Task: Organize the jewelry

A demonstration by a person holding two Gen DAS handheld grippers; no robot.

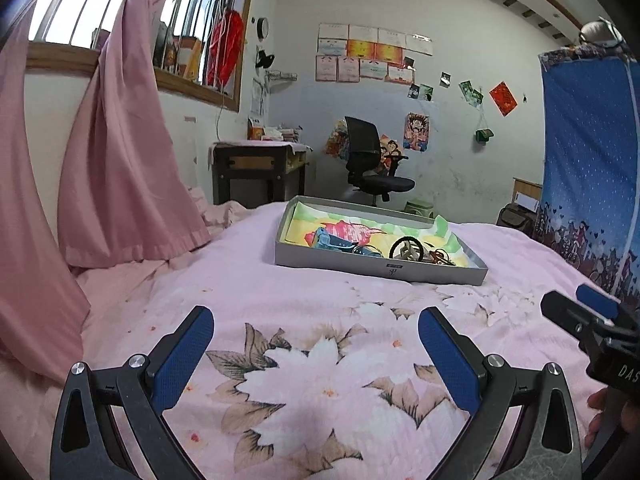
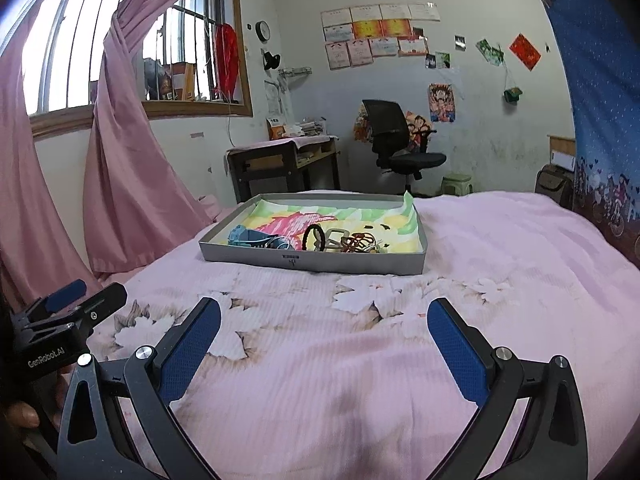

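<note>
A shallow grey box [image 1: 380, 270] [image 2: 312, 262] lined with colourful paper lies on the pink floral bedspread. Inside lie a blue watch [image 1: 332, 242] [image 2: 250, 237], a black ring-shaped hair tie [image 1: 407, 245] [image 2: 313, 237], a beige clip [image 2: 335, 240] and a tangle of brown-red jewelry [image 1: 440, 257] [image 2: 360, 243]. My left gripper [image 1: 316, 320] is open and empty above the bedspread, well short of the box. My right gripper [image 2: 324, 312] is open and empty, also short of the box. Each gripper shows at the edge of the other's view, the right one [image 1: 588, 312] and the left one [image 2: 76, 300].
Pink curtains [image 1: 120, 160] hang at the left by the window. A desk [image 1: 260, 168], a black office chair [image 1: 372, 164] and a green stool [image 2: 456, 184] stand beyond the bed. A blue patterned cloth [image 1: 588, 168] hangs at the right.
</note>
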